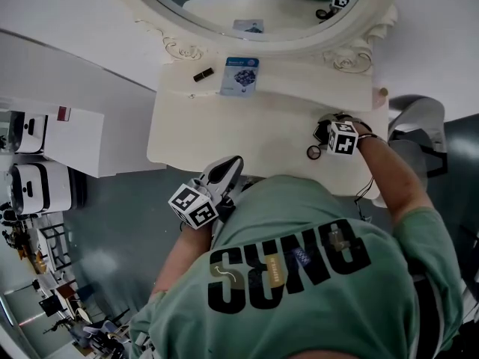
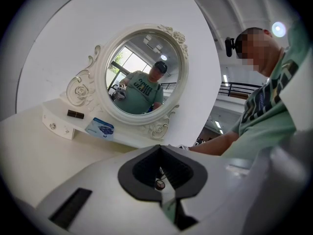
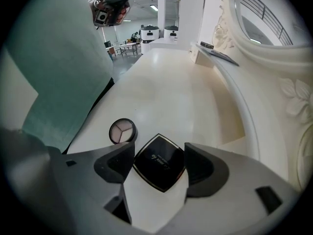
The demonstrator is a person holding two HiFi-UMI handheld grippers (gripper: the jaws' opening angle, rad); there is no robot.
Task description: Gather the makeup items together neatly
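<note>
A black square compact [image 3: 160, 169] lies on the cream vanity table [image 1: 224, 137], turned corner-on between the fingers of my right gripper [image 3: 159, 152]. That gripper [image 1: 330, 132] points steeply down and stands open, its pads close beside the compact's corners. A small round eyeshadow pot [image 3: 122, 130] sits just left of it, near the table's front edge [image 1: 313, 152]. On the raised shelf rest a black lipstick [image 1: 203, 75] and a blue packet [image 1: 240, 75]. My left gripper [image 1: 218, 182] hovers at the front edge, shut and empty [image 2: 160, 155].
An oval mirror [image 1: 254, 6] with a carved frame stands behind the shelf. White machines [image 1: 34, 185] stand on the floor at the left, and a grey chair [image 1: 419, 122] at the right. The person's green shirt fills the near side.
</note>
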